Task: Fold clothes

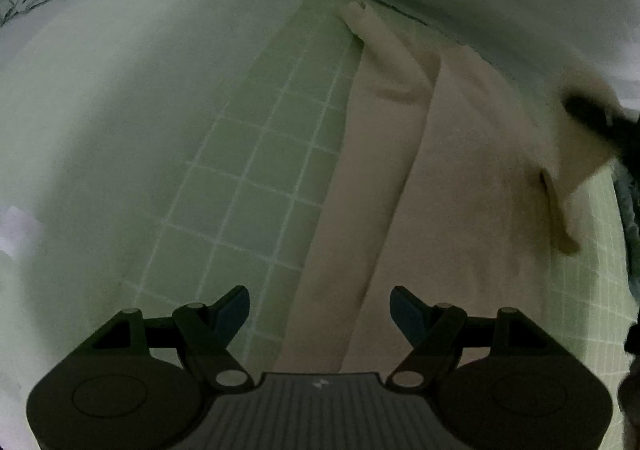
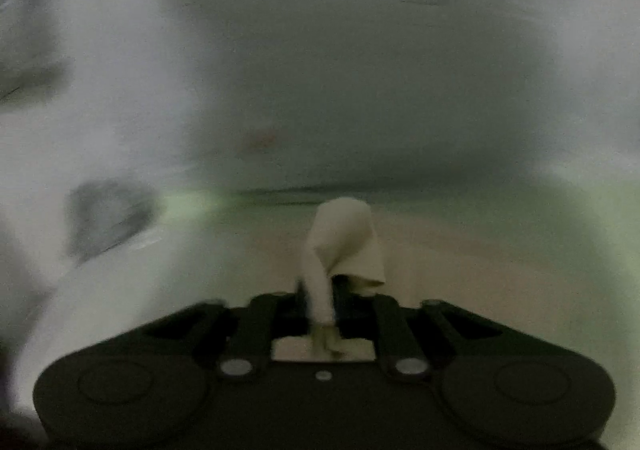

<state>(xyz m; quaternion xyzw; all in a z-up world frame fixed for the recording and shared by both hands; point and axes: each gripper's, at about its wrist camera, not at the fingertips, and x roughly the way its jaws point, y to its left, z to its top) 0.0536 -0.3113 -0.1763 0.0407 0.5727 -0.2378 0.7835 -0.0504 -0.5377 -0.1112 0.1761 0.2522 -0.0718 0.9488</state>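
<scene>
You are working on a beige garment (image 1: 460,170) lying spread on the green grid mat (image 1: 256,186), and the whole move is turning on how that cloth is lying against your two grippers. Your left gripper (image 1: 320,310) is hanging above the mat with its jaws standing wide and nothing between them, pointing steeply down; the garment's left edge is running right under the gap between its fingers, so the cloth is lying ahead and to the right of it, with its long axis stretching away from you toward the far edge of the mat. A narrow strip, perhaps a sleeve (image 1: 384,50), is lying folded across the far part of it. Your right gripper (image 2: 320,302) is closing on a bunched corner of the same garment (image 2: 344,242), with the cloth standing up in a twist from between the jaws; its view is heavily blurred, so I cannot tell how firmly the pads are pressing, though the cloth is clearly caught there. In the left view a dark shape at the right edge seems to be that gripper lifting the cloth's right side. My judgement is that the right hand is carrying its corner across, and the left is the nearer one to pin or take the near left edge
</scene>
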